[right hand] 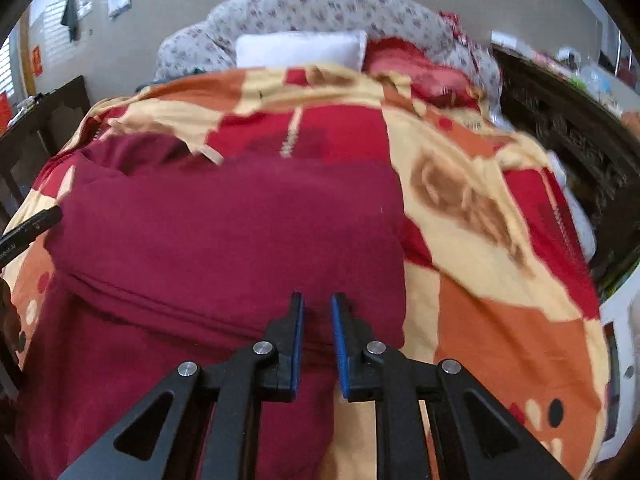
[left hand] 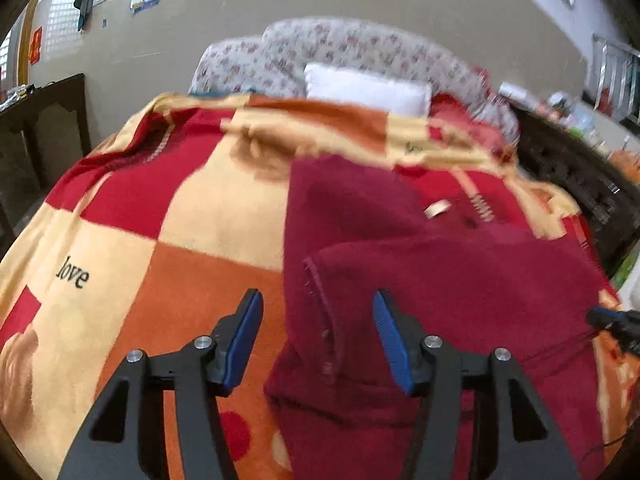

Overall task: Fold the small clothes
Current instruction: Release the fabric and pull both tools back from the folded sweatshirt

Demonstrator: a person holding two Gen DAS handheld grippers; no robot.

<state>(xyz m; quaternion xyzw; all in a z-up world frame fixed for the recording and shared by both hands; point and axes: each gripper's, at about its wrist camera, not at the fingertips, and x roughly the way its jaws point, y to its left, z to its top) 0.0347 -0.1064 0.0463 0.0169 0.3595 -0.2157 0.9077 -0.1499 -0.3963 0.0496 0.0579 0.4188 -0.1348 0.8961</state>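
Left gripper [left hand: 318,300]: jaws apart, empty, above the near left edge of the maroon garment [left hand: 440,288]. Right gripper [right hand: 317,300]: jaws nearly closed, grip on cloth not discernible. Garment: folded, lying on checked blanket [left hand: 160,216]. Left view alone shows "love" lettering [left hand: 72,273], left of garment. White pillow [right hand: 300,50]: beyond garment.

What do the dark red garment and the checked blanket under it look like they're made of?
The dark red garment looks like soft knit cotton or fleece: matte, thick rounded folds, a stitched hem. The checked blanket looks like plush printed fleece: fuzzy surface, printed blocks and lettering. The blur leaves both uncertain.
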